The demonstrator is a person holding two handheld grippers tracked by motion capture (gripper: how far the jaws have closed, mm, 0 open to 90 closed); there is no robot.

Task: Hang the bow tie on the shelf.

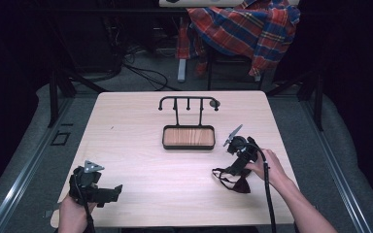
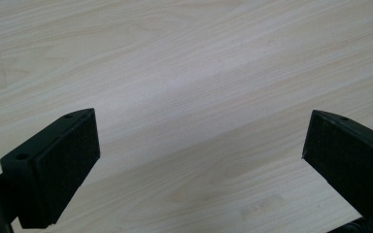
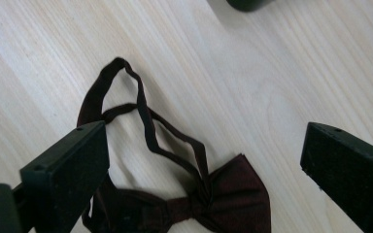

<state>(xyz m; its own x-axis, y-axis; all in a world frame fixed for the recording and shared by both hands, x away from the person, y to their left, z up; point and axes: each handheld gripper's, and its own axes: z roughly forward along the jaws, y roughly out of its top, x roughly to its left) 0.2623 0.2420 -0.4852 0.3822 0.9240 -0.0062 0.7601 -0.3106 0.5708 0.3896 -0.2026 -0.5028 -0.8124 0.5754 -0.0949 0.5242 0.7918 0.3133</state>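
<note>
Left gripper (image 1: 118, 190) sits closest, at about 7 o'clock on the table (image 1: 141, 160), held in a hand (image 1: 72, 213). Jaws stand wide apart over bare wood in the left gripper view; nothing between them.

Right gripper (image 1: 219, 171) at about 4 o'clock, held by the other hand (image 1: 267, 167), tilted down over a dark red bow tie (image 1: 238, 183). Jaws wide open in the right gripper view, holding nothing; the bow tie (image 3: 223, 204) lies flat on the table between and below them, its strap (image 3: 141, 111) looping away toward 11 o'clock.

Black rack with wooden tray (image 1: 188, 137) stands at 12 o'clock, well apart from both grippers.
</note>
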